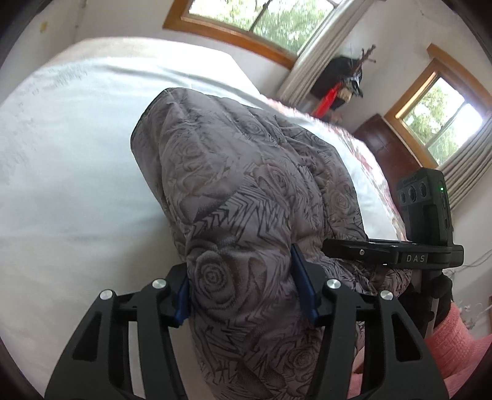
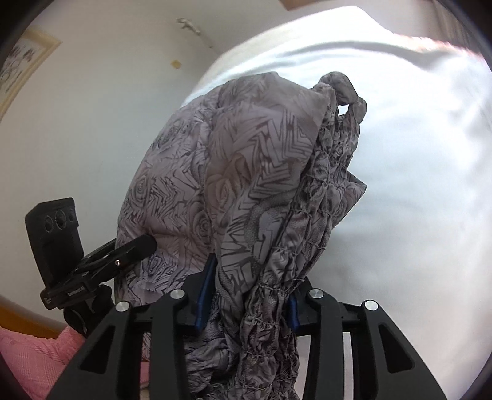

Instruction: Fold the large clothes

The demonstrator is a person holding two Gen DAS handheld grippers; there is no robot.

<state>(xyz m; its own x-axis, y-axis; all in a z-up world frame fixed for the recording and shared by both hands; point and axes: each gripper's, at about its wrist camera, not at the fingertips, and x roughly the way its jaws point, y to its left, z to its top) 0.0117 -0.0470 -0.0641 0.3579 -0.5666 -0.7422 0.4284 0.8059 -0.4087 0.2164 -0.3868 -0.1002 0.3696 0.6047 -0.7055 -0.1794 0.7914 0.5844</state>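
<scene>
A grey garment printed with roses and zigzags hangs bunched above a bed with a white sheet. My left gripper is shut on a thick fold of it, its blue pads pressing the cloth from both sides. In the right wrist view the same garment shows a smocked, gathered edge, and my right gripper is shut on that bunched part over the white sheet. Each gripper shows in the other's view, side by side on the cloth: the right one and the left one.
Two wood-framed windows with pale curtains stand behind the bed. A dark wooden piece of furniture and a rack with dark items fill the far corner. Pink cloth lies nearby. A framed picture hangs on the white wall.
</scene>
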